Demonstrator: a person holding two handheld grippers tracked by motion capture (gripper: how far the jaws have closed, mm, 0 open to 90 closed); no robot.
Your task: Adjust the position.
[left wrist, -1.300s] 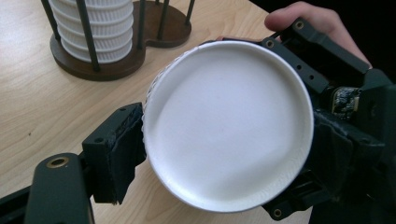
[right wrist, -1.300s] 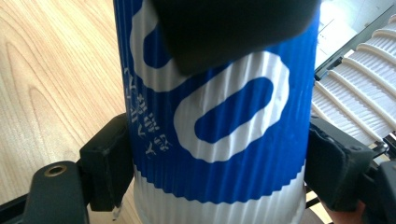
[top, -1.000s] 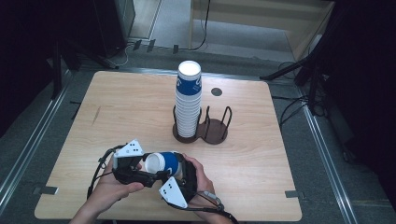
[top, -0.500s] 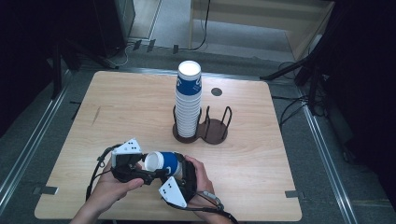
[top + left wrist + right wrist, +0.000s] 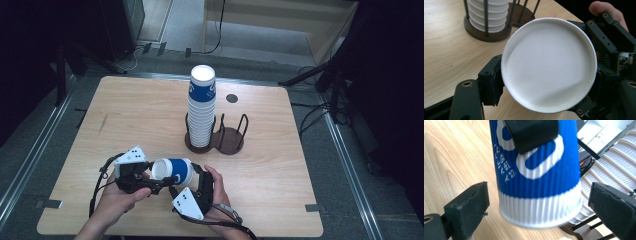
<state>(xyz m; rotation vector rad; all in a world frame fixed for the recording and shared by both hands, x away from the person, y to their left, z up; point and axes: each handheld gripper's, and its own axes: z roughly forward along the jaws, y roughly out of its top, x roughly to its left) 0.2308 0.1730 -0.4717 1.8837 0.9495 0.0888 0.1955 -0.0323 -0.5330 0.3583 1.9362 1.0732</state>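
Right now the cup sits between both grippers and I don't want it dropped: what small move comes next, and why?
Probably draw the right gripper back off the cup: its jaws have just opened and stand clear of it, while the left gripper clamps it.

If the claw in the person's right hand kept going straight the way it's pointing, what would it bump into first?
Most likely the blue-and-white paper cup, which lies between the right claw's open jaws, already gripped by the left claw. Behind it stands the stack of cups in the holder.
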